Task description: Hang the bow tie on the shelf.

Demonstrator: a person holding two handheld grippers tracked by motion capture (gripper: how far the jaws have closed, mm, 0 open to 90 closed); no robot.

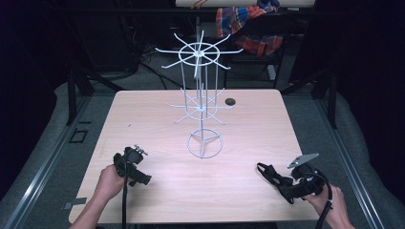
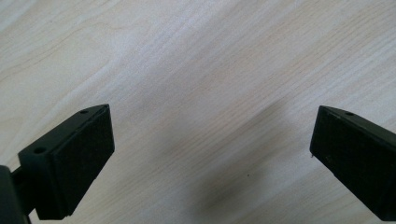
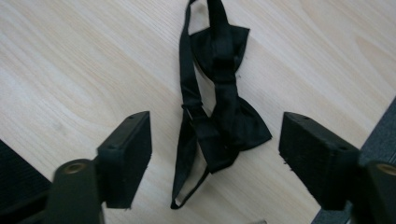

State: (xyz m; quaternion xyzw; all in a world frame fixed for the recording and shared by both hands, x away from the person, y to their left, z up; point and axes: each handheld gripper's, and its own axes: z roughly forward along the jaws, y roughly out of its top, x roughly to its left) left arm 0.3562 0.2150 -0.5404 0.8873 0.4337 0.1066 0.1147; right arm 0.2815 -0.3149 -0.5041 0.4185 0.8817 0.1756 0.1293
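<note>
A black bow tie (image 1: 271, 174) with its strap lies flat on the wooden table (image 1: 157, 119) near the front right. My right gripper (image 1: 292, 190) hovers over it, open. In the right gripper view the bow tie (image 3: 224, 107) lies between the two spread jaws of my right gripper (image 3: 217, 140), untouched by either pad. At the front left my left gripper (image 1: 142, 178) points down at bare wood. In the left gripper view the left gripper (image 2: 212, 135) is open with nothing between its jaws. A white wire display rack (image 1: 203, 107) with two tiers of hooks stands mid-table.
A small dark round spot (image 1: 230, 101) sits on the table behind the rack. A plaid cloth (image 1: 248, 24) hangs beyond the far edge. Grey floor and metal rails flank the table on both sides.
</note>
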